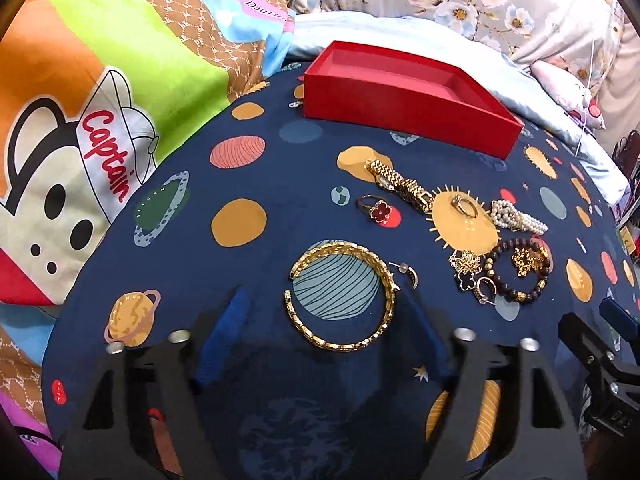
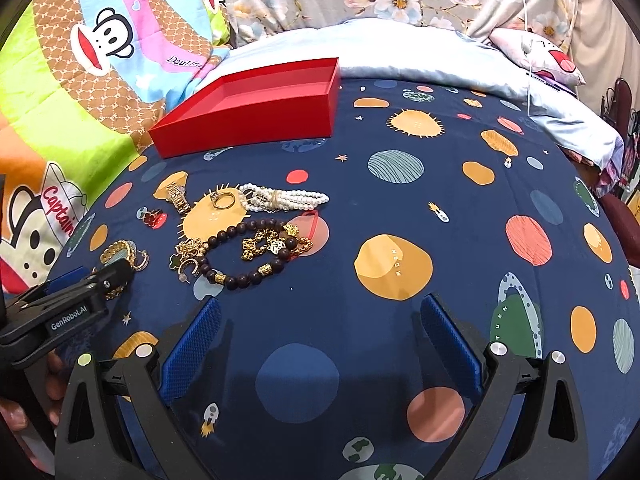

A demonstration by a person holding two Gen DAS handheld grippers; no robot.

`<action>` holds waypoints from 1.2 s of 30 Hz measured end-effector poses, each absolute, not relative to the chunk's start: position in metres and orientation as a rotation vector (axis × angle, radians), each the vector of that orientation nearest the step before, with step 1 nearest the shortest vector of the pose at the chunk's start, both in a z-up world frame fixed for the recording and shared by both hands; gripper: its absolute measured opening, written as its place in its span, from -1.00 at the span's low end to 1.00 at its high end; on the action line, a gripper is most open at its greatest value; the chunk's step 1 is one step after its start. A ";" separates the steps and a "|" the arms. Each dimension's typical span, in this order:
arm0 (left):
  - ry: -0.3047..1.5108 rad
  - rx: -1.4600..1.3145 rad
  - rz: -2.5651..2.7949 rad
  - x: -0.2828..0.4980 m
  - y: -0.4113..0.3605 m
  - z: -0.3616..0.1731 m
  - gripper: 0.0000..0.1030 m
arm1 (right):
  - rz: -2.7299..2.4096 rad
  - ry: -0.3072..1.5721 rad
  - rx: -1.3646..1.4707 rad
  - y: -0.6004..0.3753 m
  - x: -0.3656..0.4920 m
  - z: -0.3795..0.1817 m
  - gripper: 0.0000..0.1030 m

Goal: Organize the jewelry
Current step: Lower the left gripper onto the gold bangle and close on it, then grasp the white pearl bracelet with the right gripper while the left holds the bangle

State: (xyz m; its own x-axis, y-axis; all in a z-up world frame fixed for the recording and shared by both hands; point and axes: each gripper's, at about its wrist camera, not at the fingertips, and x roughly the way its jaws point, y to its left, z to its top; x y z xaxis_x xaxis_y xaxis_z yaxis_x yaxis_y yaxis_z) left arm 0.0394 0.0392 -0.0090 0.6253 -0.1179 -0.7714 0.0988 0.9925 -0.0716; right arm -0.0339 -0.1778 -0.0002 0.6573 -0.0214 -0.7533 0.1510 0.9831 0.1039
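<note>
My left gripper (image 1: 320, 320), jaws part-open and holding nothing, straddles the gold bangle (image 1: 342, 296) lying flat dead ahead; red box (image 1: 408, 92) beyond. Right gripper (image 2: 320, 344) gapes wide, empty, farther off.

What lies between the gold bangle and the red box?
Left wrist view: between gold bangle and red box lie a red clover ring and gold watch on the bedspread.

Left gripper (image 2: 86, 276): black frame, white "GenRobot.AI" lettering, small screw. Right gripper (image 2: 320, 344): black arms, silver round pins, blue textured pads (image 2: 192, 352).
</note>
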 end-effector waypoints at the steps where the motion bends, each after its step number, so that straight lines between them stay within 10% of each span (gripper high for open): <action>1: 0.884 -0.023 -0.128 0.039 0.039 -0.009 0.25 | -0.099 0.849 0.162 -0.178 -0.034 0.000 0.90; 19: 0.853 -0.021 -0.135 0.032 0.050 0.004 0.04 | -0.081 0.811 0.172 -0.180 -0.030 0.008 0.90; 28: 0.842 -0.032 -0.123 0.040 0.055 0.001 0.04 | -0.029 0.831 0.117 -0.183 0.031 0.015 0.37; 36: 0.874 -0.053 -0.143 0.046 0.058 -0.007 0.05 | 0.077 0.879 0.048 -0.178 0.067 0.002 0.31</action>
State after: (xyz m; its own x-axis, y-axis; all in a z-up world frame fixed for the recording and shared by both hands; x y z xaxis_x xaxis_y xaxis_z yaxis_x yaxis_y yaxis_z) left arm 0.0458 0.0582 -0.0069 0.6328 -0.1466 -0.7603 0.1029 0.9891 -0.1051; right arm 0.0666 -0.1780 0.0024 0.6352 0.0868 -0.7674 -0.0475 0.9962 0.0734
